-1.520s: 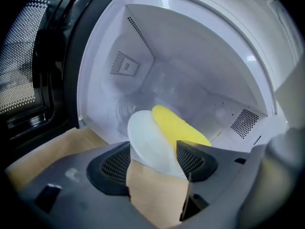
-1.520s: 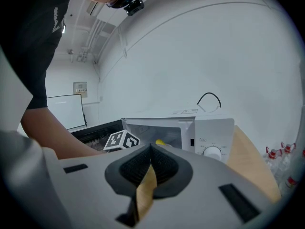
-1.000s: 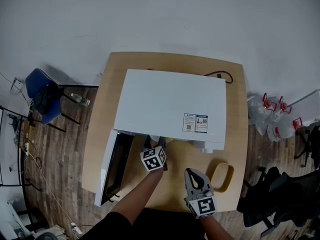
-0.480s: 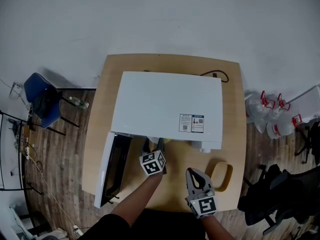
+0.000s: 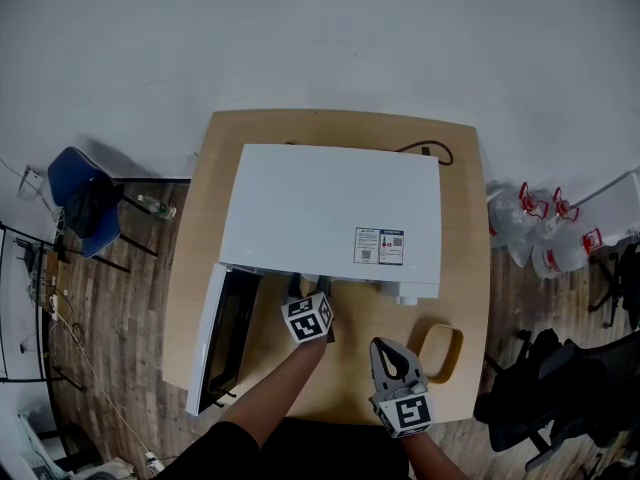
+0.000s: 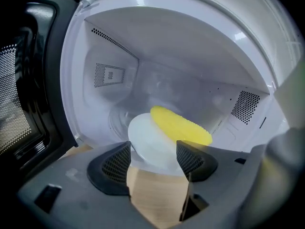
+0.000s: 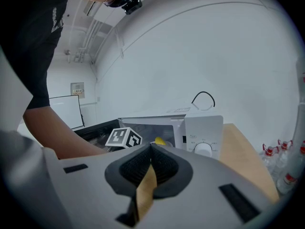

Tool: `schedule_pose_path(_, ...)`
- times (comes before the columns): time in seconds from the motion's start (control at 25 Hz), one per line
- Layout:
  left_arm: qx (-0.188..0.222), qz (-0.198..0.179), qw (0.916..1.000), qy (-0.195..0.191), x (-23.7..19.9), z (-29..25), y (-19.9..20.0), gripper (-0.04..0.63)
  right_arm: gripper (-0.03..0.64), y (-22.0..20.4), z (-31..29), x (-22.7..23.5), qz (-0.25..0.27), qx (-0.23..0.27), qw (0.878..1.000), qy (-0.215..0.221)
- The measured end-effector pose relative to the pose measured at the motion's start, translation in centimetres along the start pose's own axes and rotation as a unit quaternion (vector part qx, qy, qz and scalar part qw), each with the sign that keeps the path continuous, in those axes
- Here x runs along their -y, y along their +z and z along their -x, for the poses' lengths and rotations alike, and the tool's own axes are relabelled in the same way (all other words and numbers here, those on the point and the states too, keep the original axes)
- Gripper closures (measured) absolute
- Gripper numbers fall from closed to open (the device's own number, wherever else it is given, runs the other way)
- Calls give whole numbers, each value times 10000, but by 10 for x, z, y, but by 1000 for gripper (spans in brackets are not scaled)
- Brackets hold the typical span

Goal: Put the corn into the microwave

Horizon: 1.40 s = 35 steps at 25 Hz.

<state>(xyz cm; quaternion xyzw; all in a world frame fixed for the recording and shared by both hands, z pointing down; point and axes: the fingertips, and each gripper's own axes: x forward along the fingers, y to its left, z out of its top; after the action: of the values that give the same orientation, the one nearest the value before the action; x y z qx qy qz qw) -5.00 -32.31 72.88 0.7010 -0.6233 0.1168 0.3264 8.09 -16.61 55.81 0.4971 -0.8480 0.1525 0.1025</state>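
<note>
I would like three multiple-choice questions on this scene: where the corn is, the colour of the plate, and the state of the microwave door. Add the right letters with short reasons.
1. Where is the corn?
A. on top of the microwave
B. inside it, on the plate
C. under it

2. What colour is the plate?
A. black
B. red
C. white

3. How is the microwave door?
A. swung open
B. fully shut
C. missing

Answers: 1 B, the left gripper view shows it on the plate inside; 2 C, the plate looks white there; 3 A, the head view shows the door swung out leftward.
</note>
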Motion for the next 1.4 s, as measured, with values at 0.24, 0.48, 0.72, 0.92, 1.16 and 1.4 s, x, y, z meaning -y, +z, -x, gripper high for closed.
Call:
schedule_pose_path(0.24,80,55,10000,-11,0,4,8,316,558,3,6,7,96,123,9998,-126)
schedule_pose_path(0.48,132,32,9998,-110,-2,30,8,316,558,14,13,4,70,206,9995,-244)
schedule_pose_path(0.72,440,-517,9961,-569,11,88,17,318,558,17,34,-9,121,332,9985,-422)
schedule_pose_path(0.92,690,-810,9897,-960,22,165,17,446,558,18,62,-37,116,434,9975,-548)
schedule_pose_path(1.16,1028,-963,9796,-1437,32,268,8,565,558,13,103,-79,139,564,9959,-686)
schedule_pose_path(1.4,1404,-1365,9664,-1667,32,371,-9,572,557,3,153,-128,289,580,9944,-833)
